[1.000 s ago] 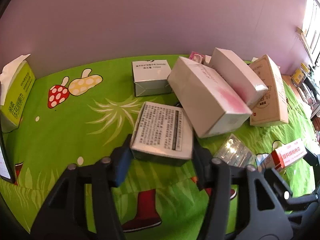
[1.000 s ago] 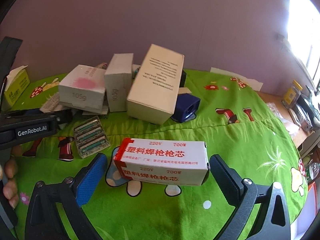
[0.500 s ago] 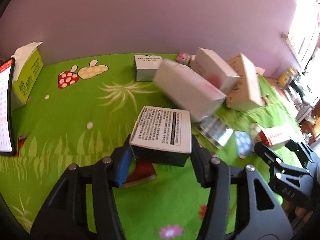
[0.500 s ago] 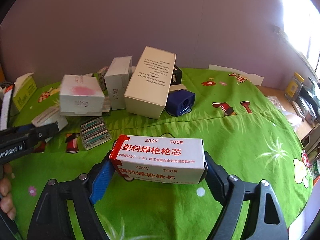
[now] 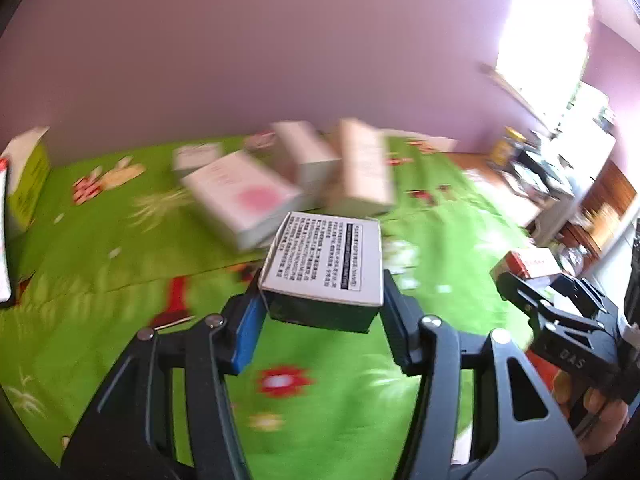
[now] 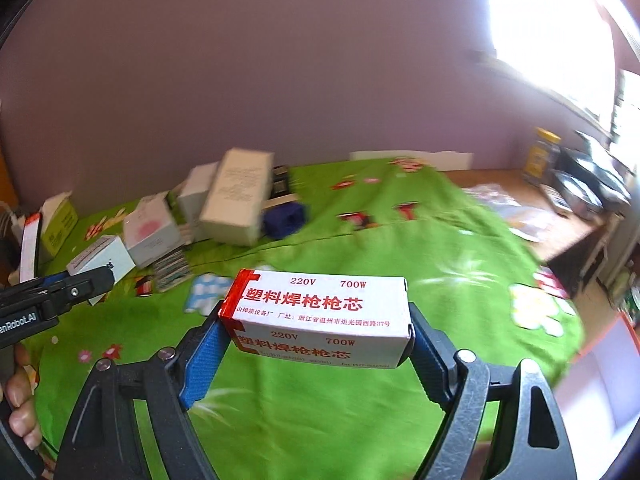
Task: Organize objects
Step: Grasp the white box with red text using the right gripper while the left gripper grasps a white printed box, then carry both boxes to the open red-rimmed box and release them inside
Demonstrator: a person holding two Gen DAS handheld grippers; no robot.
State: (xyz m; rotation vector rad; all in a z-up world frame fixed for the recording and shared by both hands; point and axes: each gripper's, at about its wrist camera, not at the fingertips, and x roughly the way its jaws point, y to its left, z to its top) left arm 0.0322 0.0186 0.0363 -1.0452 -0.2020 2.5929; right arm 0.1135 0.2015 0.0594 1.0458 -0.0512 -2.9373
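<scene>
Both grippers pinch boxes above the green cloth (image 6: 320, 420): left gripper (image 5: 320, 304) the small printed box (image 5: 326, 264), right gripper (image 6: 316, 336) the red-and-white box (image 6: 320, 312). We judge the end-to-end grip risky; a fast swing could twist it loose toward the pile at ten o'clock (image 6: 236, 200).

Blown-out window (image 6: 552, 20) glare upper right; background motion-blurred, fisheye edges dark

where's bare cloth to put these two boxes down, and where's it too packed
Free: the wide stretch of green cloth right of the blue object, running toward the wooden desk, and the near cloth beneath both grippers. Crowded: the back left, where the tall box, the pink-spotted box and the green tissue box cluster.
</scene>
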